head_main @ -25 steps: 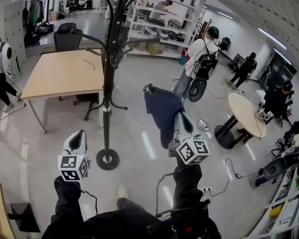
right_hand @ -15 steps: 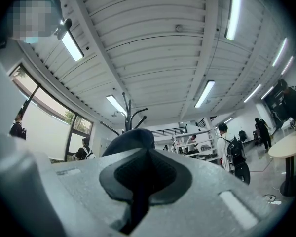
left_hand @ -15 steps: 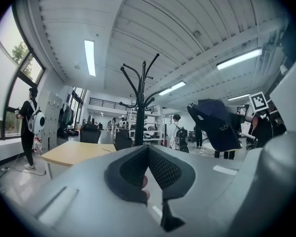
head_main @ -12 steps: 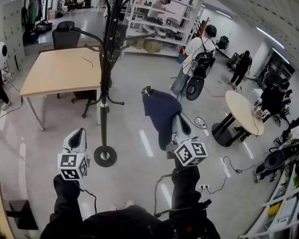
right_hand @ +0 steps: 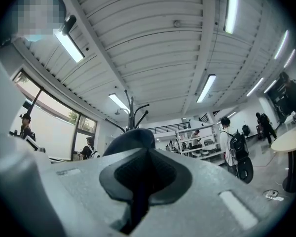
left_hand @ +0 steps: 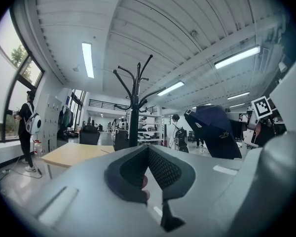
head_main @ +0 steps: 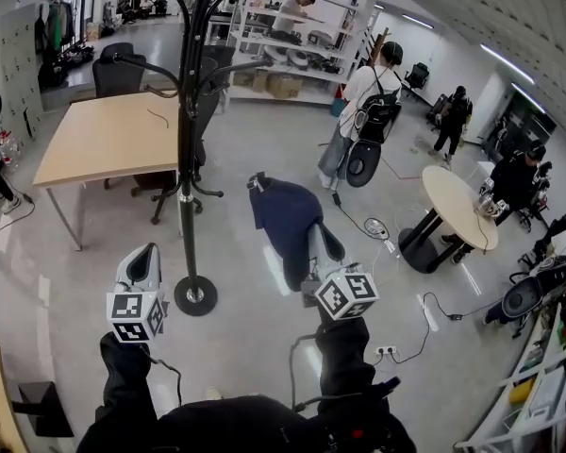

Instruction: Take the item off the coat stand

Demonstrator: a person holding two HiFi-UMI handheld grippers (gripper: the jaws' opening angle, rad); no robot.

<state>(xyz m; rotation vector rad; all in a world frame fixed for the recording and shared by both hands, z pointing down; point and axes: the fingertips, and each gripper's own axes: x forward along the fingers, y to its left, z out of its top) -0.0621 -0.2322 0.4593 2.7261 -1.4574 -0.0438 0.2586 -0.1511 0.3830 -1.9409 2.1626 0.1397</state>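
The black coat stand [head_main: 183,149] rises from a round base [head_main: 195,294] on the floor, and its hooks look bare. A navy cap [head_main: 285,217] hangs in the air to the right of the stand, clear of it. My right gripper [head_main: 313,245] is shut on the cap from below. In the right gripper view the cap [right_hand: 131,138] bulges over the closed right gripper [right_hand: 147,151]. My left gripper [head_main: 143,259] sits near the stand's base, shut and holding nothing. The left gripper view has the stand [left_hand: 134,113] ahead and the cap [left_hand: 214,130] to the right.
A wooden table [head_main: 104,138] with an office chair [head_main: 116,72] behind it stands at the back left. A round table [head_main: 457,208] with a seated person is on the right. People walk by the shelving [head_main: 292,50]. Cables [head_main: 424,328] trail on the floor.
The whole head view has slid a little left. The right gripper keeps the cap beside the stand. The person at the left edge has mostly walked out of view.
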